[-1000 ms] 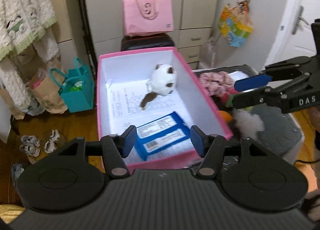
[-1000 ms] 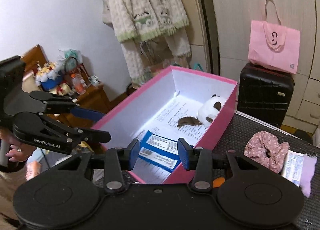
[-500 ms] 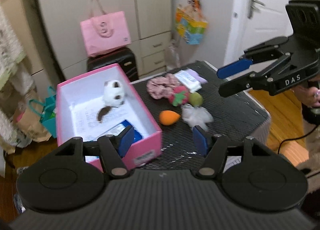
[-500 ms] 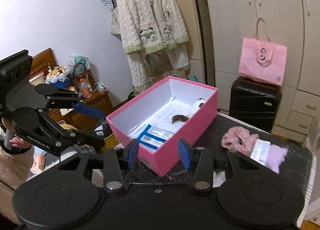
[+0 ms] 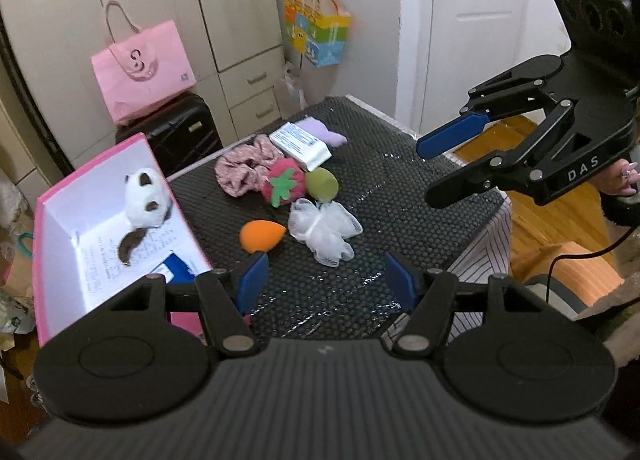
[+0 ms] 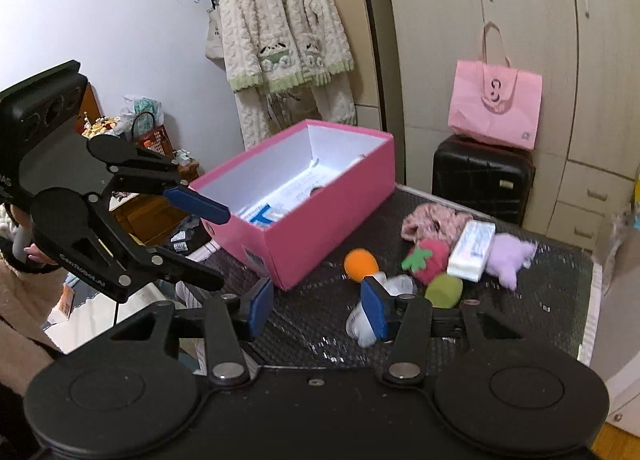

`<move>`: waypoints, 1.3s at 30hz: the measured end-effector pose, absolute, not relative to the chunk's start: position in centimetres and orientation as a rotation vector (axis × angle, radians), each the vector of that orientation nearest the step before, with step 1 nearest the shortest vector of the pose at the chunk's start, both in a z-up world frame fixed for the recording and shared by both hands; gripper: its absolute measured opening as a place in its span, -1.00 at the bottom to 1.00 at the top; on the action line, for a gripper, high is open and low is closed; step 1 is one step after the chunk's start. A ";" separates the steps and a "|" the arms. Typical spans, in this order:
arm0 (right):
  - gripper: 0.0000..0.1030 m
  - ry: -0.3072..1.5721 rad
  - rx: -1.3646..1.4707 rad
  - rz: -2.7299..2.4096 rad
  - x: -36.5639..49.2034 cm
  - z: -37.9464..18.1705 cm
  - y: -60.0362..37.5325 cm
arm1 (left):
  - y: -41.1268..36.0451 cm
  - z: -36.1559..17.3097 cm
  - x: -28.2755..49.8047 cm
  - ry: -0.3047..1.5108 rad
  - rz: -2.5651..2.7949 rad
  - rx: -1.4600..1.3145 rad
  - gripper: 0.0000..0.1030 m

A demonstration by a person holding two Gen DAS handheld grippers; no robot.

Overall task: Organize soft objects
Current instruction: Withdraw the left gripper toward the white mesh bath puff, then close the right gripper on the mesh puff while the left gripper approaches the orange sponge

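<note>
left gripper: jaws apart, nothing between them, held above the near edge of the table
right gripper: jaws apart, empty, over the table's near edge; the white mesh puff lies just behind its right finger
pink box: open, at the table's left edge; panda plush lies inside on printed paper, blue packets at the near end
loose items, mid-table: orange sponge nearest the box; white mesh puff beside it; strawberry plush touching green sponge; pink scrunchie behind
far edge: white packet resting partly on purple plush
</note>
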State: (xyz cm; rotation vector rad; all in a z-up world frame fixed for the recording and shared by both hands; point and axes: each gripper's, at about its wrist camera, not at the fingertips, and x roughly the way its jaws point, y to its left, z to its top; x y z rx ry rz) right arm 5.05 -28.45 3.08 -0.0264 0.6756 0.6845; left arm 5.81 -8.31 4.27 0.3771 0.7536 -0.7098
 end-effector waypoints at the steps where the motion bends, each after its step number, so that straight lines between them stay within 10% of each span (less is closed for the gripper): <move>1: 0.06 0.680 -0.024 0.684 5.2 2.7 -28.6 | -8.6 3.9 6.0 0.756 -0.707 0.380 0.24; 39: 0.32 0.708 -0.063 0.730 15.8 -8.6 -27.7 | -16.7 -8.2 13.1 0.589 -0.444 0.907 0.19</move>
